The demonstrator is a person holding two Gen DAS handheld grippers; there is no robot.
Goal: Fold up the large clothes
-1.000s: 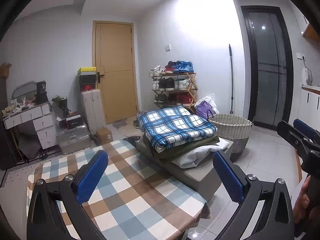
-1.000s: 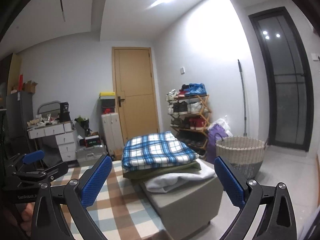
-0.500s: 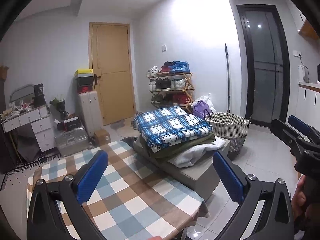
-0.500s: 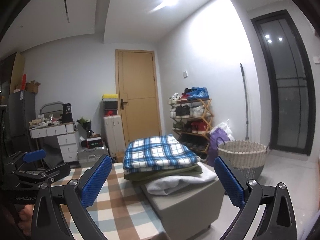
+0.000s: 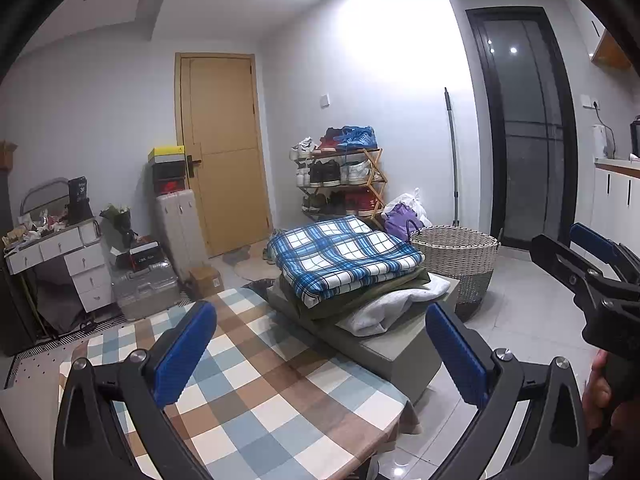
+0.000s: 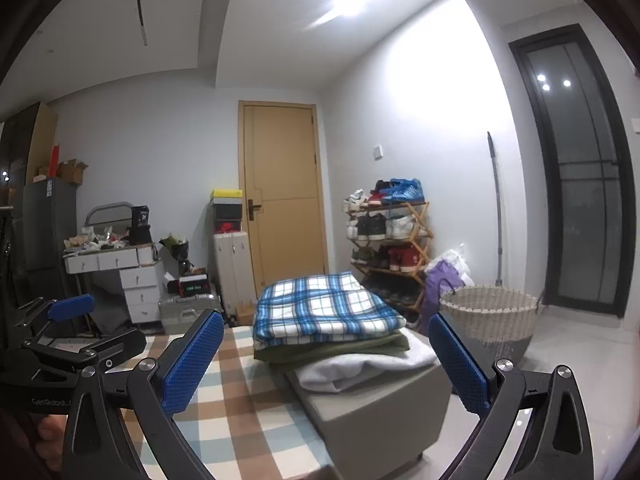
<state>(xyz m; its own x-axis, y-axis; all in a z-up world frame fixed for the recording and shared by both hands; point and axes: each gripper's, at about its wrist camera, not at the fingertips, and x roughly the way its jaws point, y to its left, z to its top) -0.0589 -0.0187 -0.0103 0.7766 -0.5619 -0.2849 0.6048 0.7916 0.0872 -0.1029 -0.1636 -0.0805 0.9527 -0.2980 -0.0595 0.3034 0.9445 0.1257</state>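
A stack of folded clothes rests on a grey ottoman [image 5: 394,350] [image 6: 384,408]: a blue plaid piece [image 5: 344,254] [image 6: 324,310] on top, an olive one [image 5: 360,300] [image 6: 332,350] under it, a white one [image 5: 384,310] [image 6: 360,368] at the bottom. My left gripper [image 5: 320,354] is open and empty above the checked tablecloth [image 5: 256,392]. My right gripper [image 6: 326,362] is open too, held in the air short of the stack, with nothing in it. Each gripper shows at the edge of the other's view.
A woven laundry basket [image 5: 458,258] [image 6: 490,320] stands on the tiled floor right of the ottoman. Behind are a shoe rack [image 5: 340,176], a purple bag [image 5: 402,224], a mop handle [image 5: 452,152], a door [image 5: 224,148], suitcases [image 5: 178,224] and white drawers [image 5: 76,264].
Both grippers have tilted upward a little, so the stack and table sit lower in the views. Both stay open and empty.
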